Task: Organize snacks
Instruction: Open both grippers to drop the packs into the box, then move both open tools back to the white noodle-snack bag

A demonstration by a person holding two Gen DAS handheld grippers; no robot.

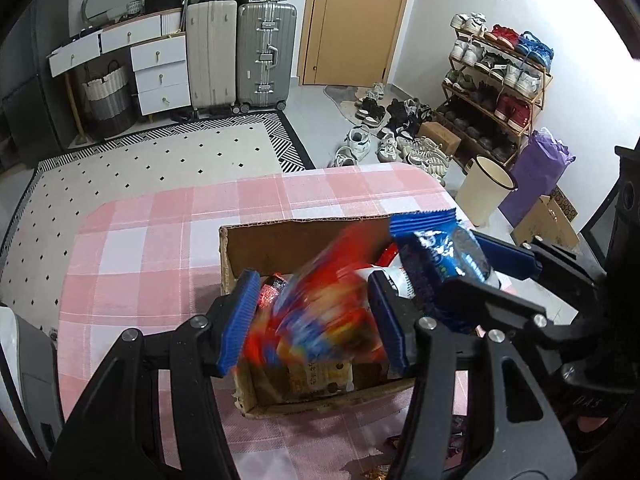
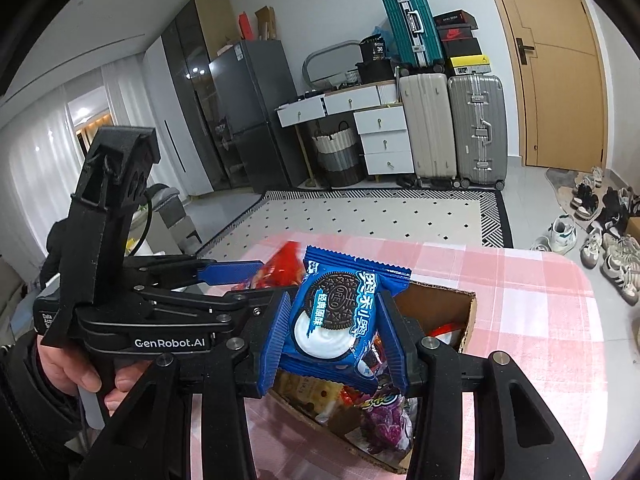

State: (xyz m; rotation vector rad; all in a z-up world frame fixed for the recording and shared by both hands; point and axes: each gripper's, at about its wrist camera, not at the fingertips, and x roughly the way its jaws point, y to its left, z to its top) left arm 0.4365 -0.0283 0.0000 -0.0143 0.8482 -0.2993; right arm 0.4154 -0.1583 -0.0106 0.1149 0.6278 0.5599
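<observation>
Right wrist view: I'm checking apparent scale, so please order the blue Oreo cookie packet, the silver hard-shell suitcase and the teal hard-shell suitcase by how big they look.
1. Silver hard-shell suitcase
2. Blue Oreo cookie packet, nearly as large only because it sits close to the camera in the right gripper
3. Teal hard-shell suitcase

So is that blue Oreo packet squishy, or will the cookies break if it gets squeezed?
The Oreo packet looks puffy and crinkly, so the wrapper probably gives a little. The right gripper pinches its sides, and the cookies inside could crack if squeezed hard. Its shiny film may be slippery.
</observation>
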